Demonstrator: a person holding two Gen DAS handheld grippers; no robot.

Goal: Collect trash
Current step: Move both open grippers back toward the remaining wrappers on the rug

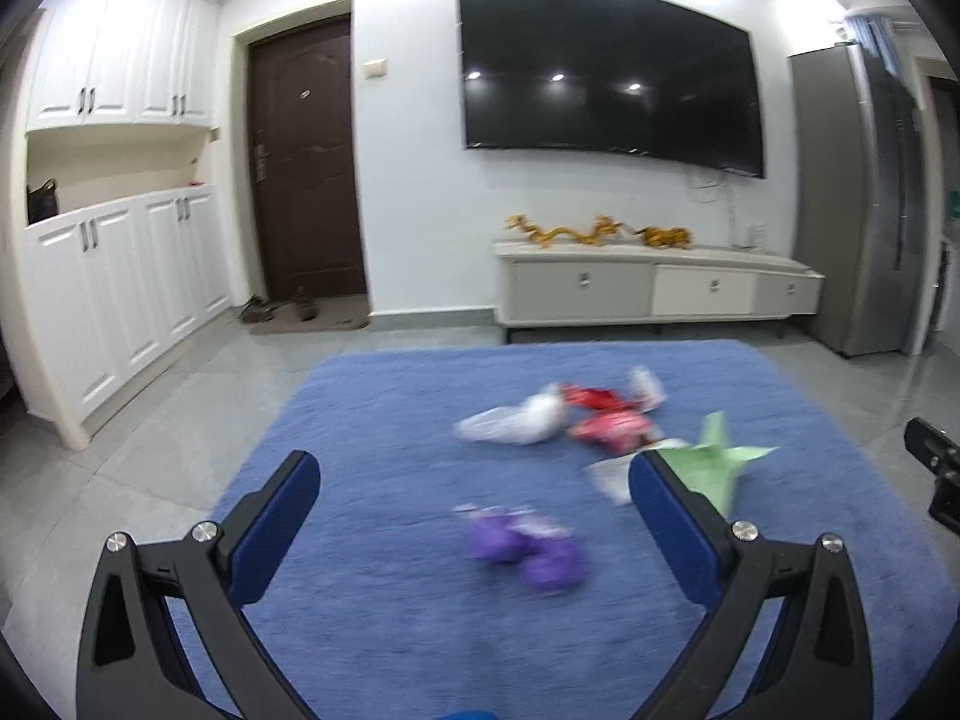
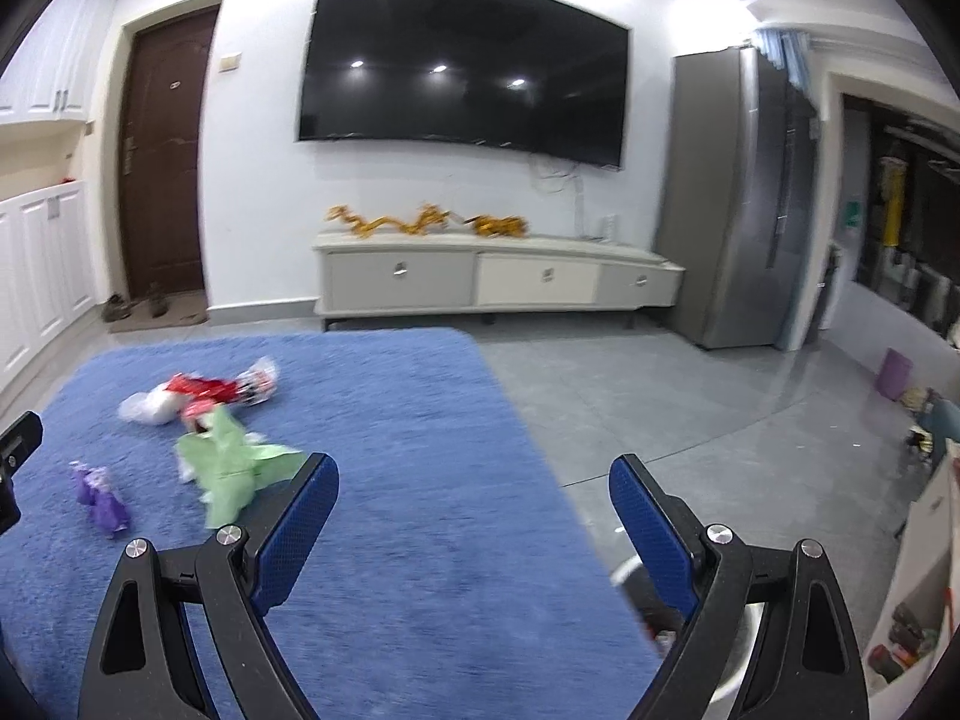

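Trash lies on a blue rug [image 1: 384,420]: a purple wrapper [image 1: 522,546], a white plastic bag [image 1: 510,423], red wrappers [image 1: 606,417], green paper [image 1: 714,456] and a white scrap [image 1: 612,477]. My left gripper [image 1: 474,468] is open and empty, held above the rug with the purple wrapper just ahead between its fingers. My right gripper [image 2: 474,474] is open and empty over the rug's right edge [image 2: 540,468]. The green paper [image 2: 234,468] lies left of its left finger, with the purple wrapper [image 2: 102,498] and red wrappers [image 2: 210,390] further left.
A low TV cabinet [image 1: 654,294] stands against the far wall under a wall TV [image 1: 606,72]. A grey fridge [image 2: 738,198] is at right. White cupboards [image 1: 114,300] and a brown door [image 1: 306,162] are at left. A white-rimmed bin [image 2: 684,624] shows behind my right gripper.
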